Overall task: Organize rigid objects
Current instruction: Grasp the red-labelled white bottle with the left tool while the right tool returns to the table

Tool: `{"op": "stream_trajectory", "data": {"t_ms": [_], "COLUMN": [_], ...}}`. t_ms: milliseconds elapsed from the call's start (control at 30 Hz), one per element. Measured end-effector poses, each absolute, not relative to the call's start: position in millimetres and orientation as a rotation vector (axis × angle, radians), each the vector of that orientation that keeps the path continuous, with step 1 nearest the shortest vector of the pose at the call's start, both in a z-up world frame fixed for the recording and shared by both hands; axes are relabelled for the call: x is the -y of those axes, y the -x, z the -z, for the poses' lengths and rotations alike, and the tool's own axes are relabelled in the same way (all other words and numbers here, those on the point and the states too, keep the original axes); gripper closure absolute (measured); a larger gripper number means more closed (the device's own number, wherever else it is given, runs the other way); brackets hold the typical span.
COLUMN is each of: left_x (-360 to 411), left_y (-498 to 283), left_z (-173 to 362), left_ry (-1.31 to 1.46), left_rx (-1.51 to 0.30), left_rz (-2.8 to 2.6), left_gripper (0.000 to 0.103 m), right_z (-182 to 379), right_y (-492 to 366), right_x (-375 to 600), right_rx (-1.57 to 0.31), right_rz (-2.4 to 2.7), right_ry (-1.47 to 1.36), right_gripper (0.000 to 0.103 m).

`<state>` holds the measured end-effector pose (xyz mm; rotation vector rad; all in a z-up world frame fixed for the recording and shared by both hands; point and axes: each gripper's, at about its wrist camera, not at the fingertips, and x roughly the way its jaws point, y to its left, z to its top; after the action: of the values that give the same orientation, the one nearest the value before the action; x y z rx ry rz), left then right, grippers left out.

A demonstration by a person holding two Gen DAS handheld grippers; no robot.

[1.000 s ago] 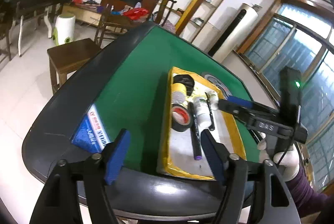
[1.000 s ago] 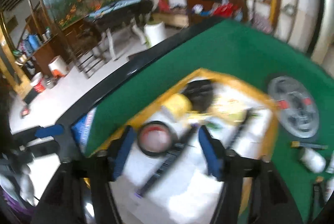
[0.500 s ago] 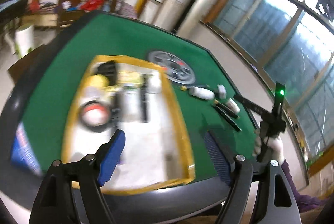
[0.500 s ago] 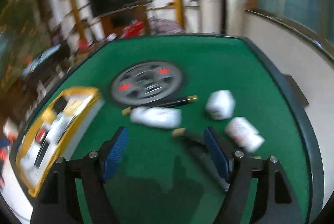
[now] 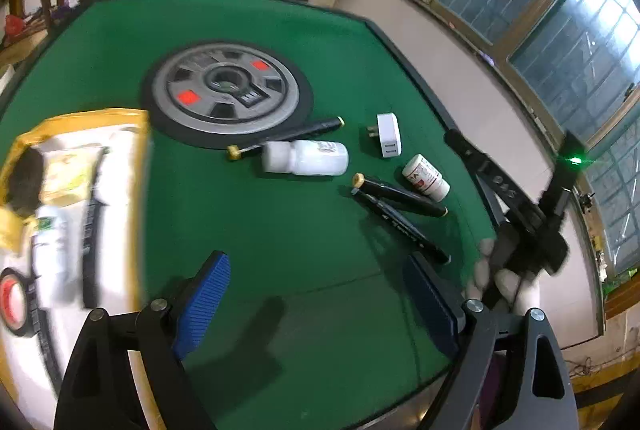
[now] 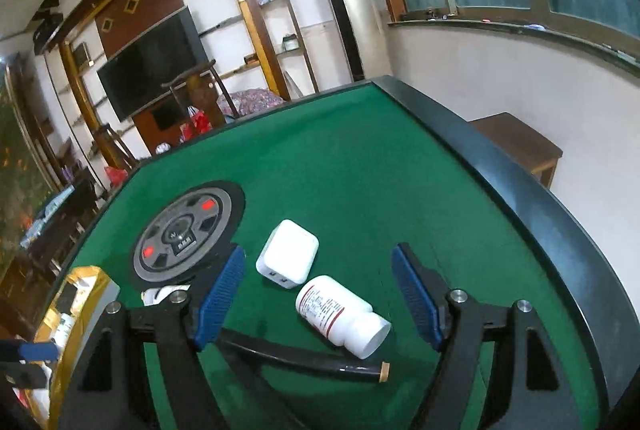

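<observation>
Loose items, small pill bottle (image 6: pixel 343 316) and white charger (image 6: pixel 288 260) among them, lie on green felt beside yellow-rimmed tray (image 5: pixel 132 165), likely awaiting sorting; right gripper (image 6: pixel 318 300) straddles the bottle untouched, left gripper (image 5: pixel 316 304) opening, empty.

A white charger (image 5: pixel 389 135) lies flat on the green table (image 5: pixel 280 29), right of the grey disc (image 5: pixel 226 91). Near the disc, a white bottle (image 5: pixel 305 158) lies on its side beside a black pen (image 5: pixel 288 137). Farther right lie a small labelled pill bottle (image 5: pixel 426 177) and two black markers (image 5: pixel 400 207). Left of the disc, a yellow-rimmed tray (image 5: pixel 80 117) holds blurred items, possibly tape.
</observation>
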<state>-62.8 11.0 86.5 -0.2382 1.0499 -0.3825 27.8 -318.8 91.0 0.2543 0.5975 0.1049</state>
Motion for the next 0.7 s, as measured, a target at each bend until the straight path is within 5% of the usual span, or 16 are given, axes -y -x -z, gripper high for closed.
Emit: {"op": "stream_trajectory", "data": {"t_ms": [300,467,567,633,700], "left_x": [56.4,66.5,68.0,70.0,68.5], "left_y": [-5.3,-33.2,-26.2,-19.6,-9.5], "left_z": [-84.1,-53.3,-45.2,-45.4,-49.9], "left_ry": [-0.115,-0.218,-0.254,-0.262,-0.245], "left_rx": [-0.907,-0.989,-0.989,-1.01,-1.041], "left_rz": [0.463,0.5,0.516,0.56,0.626], "left_gripper": [0.013,0.014,0.02,0.038,0.041], "right_z": [-89.6,-87.2,-85.1,-83.2,-81.0], "right_y": [-24.8,-28.1,-30.5,-31.6,-32.3], "right_x": [333.0,337.3,341.0,343.9,346.2], "right_rx": [-0.607,-0.619,-0.637,-0.649,-0.662], "right_rz": [-0.09,-0.071,-0.066,-0.068,-0.063], "right_ry": [-0.292,-0.308,-0.328,-0.346,-0.354], "right_gripper": [0.027,0.026,0.026,0.026,0.026]}}
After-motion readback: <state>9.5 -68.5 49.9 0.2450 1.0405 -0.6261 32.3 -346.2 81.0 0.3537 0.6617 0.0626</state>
